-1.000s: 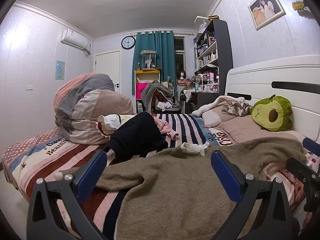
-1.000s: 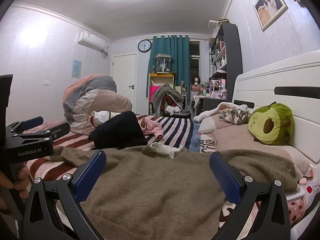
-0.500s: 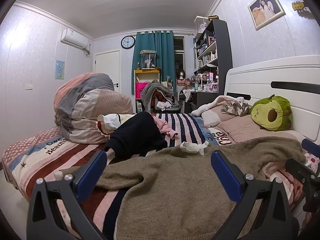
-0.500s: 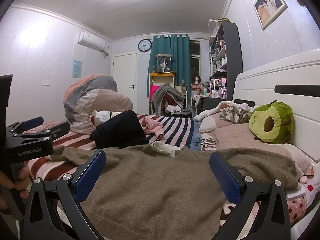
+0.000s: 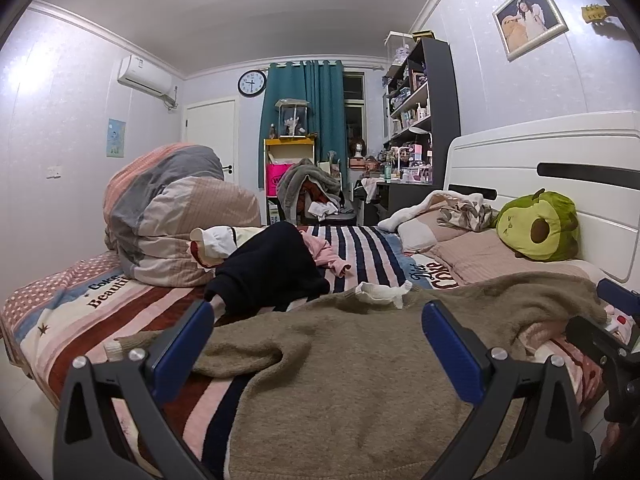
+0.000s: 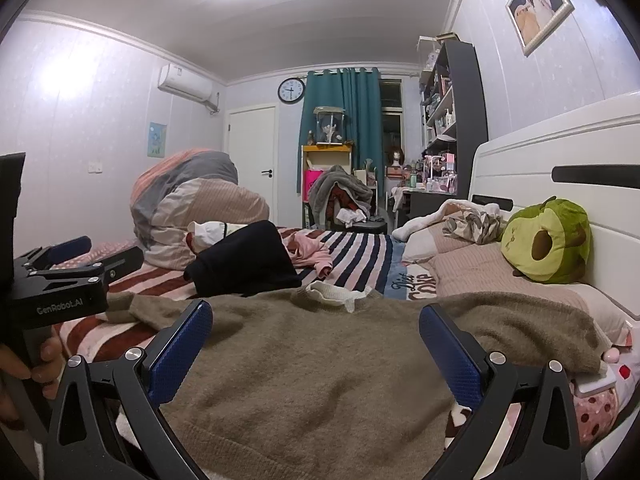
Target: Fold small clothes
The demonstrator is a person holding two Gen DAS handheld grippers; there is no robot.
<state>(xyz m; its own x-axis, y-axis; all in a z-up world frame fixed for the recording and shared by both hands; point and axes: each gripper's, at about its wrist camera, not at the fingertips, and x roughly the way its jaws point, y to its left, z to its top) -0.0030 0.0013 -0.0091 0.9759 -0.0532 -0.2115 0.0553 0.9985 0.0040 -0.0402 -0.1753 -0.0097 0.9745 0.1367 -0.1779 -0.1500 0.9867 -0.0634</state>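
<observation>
Barely anything had shifted; your left gripper (image 5: 316,344) and right gripper (image 6: 316,344) stayed spread wide, empty, above the brown knitted sweater (image 6: 304,364).

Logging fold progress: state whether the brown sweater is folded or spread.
Spread: the brown sweater lies flat across the bed, sleeves out to both sides.

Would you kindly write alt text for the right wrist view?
Open right tongs hover over a brown sweater spread on a striped bed. The left tongs show at the left edge, a green plush by the headboard.
</observation>
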